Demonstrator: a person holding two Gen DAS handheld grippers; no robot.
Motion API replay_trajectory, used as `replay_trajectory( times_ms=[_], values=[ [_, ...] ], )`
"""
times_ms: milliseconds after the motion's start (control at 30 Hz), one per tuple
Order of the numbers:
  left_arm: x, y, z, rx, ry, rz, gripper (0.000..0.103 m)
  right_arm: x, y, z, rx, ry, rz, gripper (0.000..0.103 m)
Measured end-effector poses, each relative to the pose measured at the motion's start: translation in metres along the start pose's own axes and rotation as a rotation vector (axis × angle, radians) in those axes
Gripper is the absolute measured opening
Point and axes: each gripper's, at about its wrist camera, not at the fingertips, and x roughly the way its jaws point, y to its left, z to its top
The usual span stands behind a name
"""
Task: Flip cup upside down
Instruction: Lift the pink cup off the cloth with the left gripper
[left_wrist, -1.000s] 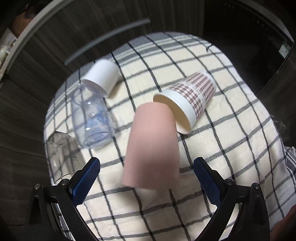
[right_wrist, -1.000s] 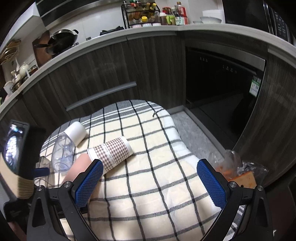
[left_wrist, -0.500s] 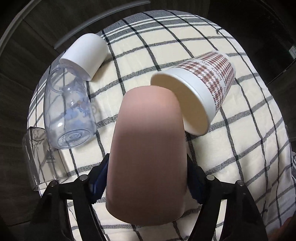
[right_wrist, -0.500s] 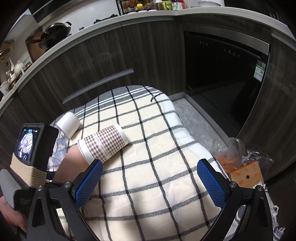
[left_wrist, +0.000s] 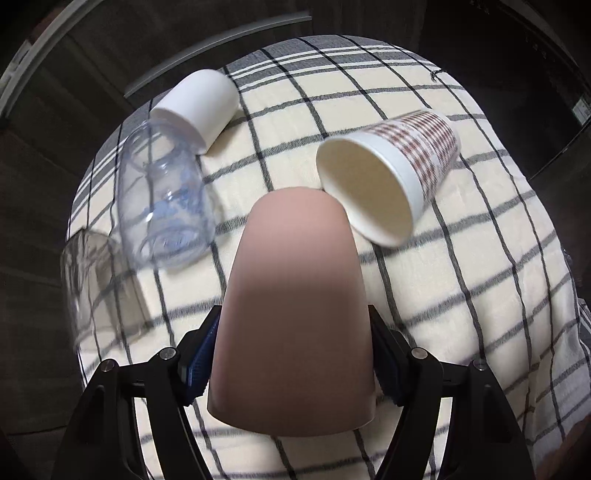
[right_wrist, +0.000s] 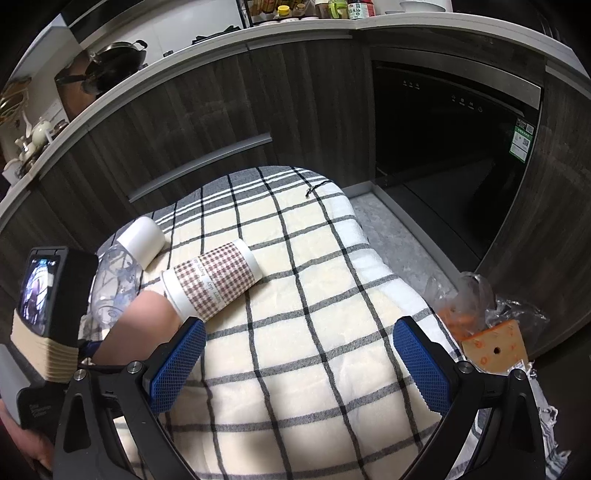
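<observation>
A pink cup lies on its side, closed end away from me, open rim toward the camera. My left gripper is shut on the pink cup near its rim, blue pads pressed on both sides. The cup also shows in the right wrist view, partly hidden by the left gripper's body. A paper cup with a brown check pattern lies on its side just beyond it, mouth toward me. My right gripper is open and empty above the blanket.
A clear plastic bottle and a white cup lie at the left on the plaid blanket. A clear glass lies at the blanket's left edge. Dark cabinets stand behind. A plastic bag sits at right.
My left gripper closed in around the pink cup and shut on it; the view has since pulled back a little. The right gripper dropped slightly and stays open.
</observation>
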Motion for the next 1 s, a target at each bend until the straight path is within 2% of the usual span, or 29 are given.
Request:
replay_trajectory(
  times_ms=[267,567,800,1000],
  values=[
    [-0.034,0.002,-0.052,-0.121,-0.021,-0.044,0.072,-0.019,-0.006,-0.009,-0.031,0.027,0.017,0.102],
    [-0.058,-0.028,-0.106,-0.264,-0.053,-0.121,0.072,-0.053,-0.028,-0.020,-0.110,0.038,0.006,0.102],
    [-0.054,-0.055,-0.124,-0.333,-0.080,-0.165,0.072,-0.069,-0.046,-0.036,-0.191,0.069,-0.024,0.102],
    [-0.046,-0.064,-0.129,-0.343,-0.082,-0.174,0.072,-0.070,-0.058,-0.043,-0.197,0.098,-0.046,0.102]
  ],
)
